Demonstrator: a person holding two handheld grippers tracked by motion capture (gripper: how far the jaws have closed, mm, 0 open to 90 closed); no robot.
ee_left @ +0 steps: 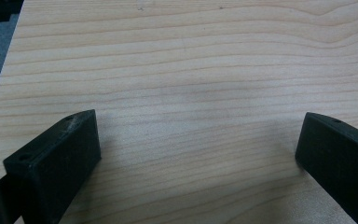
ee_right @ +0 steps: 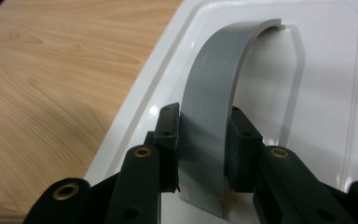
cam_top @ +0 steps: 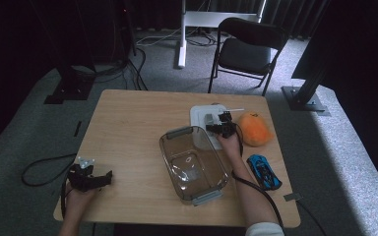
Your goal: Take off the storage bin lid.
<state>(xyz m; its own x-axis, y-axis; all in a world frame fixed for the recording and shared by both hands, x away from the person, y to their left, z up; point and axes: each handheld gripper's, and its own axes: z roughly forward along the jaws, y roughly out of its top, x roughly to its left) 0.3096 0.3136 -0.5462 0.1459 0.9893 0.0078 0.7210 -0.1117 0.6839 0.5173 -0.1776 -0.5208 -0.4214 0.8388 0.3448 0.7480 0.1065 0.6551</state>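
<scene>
- Right claw (ee_right: 204, 154) grips the grey handle (ee_right: 214, 93) of the white lid (cam_top: 200, 129), far right on the wooden tabletop (cam_top: 128, 128).
- Left claw (ee_left: 196, 154) open, near left.
- Grey carpet (cam_top: 29, 137), black chair (cam_top: 246, 49) beyond.

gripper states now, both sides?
Left gripper: open, nothing between the jaws, over bare table.
Right gripper: shut on the lid's grey handle.

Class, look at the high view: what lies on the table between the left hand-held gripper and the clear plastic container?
Nothing: in the high view, only bare wooden table separates the left hand-held gripper from the clear plastic container. The left gripper view shows bare wood too.
</scene>
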